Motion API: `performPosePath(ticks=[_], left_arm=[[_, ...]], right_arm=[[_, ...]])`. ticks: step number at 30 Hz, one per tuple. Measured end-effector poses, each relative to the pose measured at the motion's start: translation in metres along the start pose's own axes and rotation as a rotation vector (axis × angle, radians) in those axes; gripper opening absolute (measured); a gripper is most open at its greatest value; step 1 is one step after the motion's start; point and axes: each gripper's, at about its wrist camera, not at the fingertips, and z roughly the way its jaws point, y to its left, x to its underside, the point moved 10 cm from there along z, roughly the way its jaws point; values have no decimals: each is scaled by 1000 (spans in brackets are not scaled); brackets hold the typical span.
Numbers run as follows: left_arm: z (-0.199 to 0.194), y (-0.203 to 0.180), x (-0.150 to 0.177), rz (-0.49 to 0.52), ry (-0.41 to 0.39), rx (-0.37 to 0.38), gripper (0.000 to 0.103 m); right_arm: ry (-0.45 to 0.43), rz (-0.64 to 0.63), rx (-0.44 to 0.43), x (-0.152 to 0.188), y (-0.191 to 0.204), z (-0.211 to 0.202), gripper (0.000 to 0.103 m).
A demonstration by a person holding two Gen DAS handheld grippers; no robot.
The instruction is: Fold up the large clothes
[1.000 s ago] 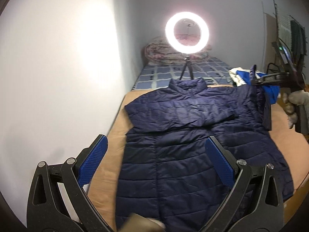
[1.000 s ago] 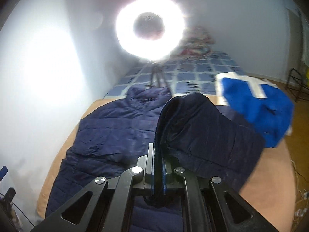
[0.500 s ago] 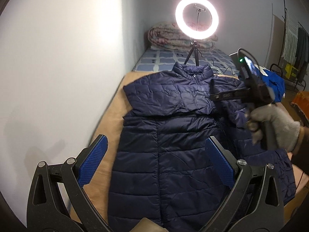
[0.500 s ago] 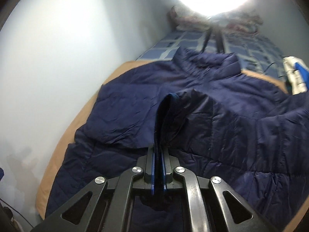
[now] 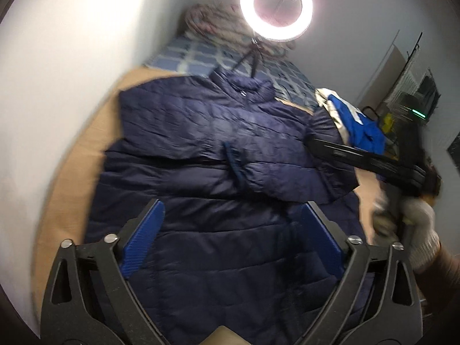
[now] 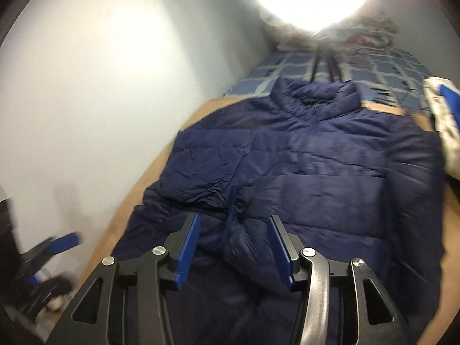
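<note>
A navy quilted jacket lies front up on a tan bed surface, collar toward the far end. Both sleeves are folded across its chest. The right sleeve's ribbed cuff rests on the jacket just ahead of my right gripper. Its jaws are opening and the blue pads stand clear of the cloth. My left gripper hovers wide over the lower body, its jaws closing a little with nothing held. A gloved hand holds the right tool at the right edge.
A lit ring light on a tripod stands beyond the collar on blue checked bedding, with a rolled blanket behind. A blue and white garment lies at the far right. A white wall runs along the left.
My right gripper carried the sleeve over the chest, lowered it and opened, letting the cuff go. My left gripper dropped closer to the jacket and rolled, with its jaws slightly narrower.
</note>
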Motion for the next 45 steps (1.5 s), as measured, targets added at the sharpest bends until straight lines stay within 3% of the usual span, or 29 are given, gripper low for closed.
performPosePath(ticks=[6,9,13,19,24,26,29,36,45], left_arm=[[64,-4,-16,-73,102,23,93],[93,3,-20,-133,148,24,93],[130,14,-19,-195,197,7,93],[164,20,-10,-232,255,8,92],[180,17,-4,-197,282,-26,58],[183,14,-4,-159,291,-51,14],[174,4,-14,-71,235,-89,6],[146,4,-67,84,80,-181,4],[162,83,-120,-42,20,-255,3]], right_arm=[[-90,5,126,29,-47,-91,64],[-100,59,168,50,-80,-119,64],[-103,132,236,77,-127,-138,64],[-91,235,233,101,-166,-144,64],[-105,243,219,102,-170,-141,64],[-94,236,219,104,-167,-136,64],[-64,215,222,109,-163,-126,64],[9,179,229,124,-158,-96,63],[85,91,290,136,-153,-68,62]])
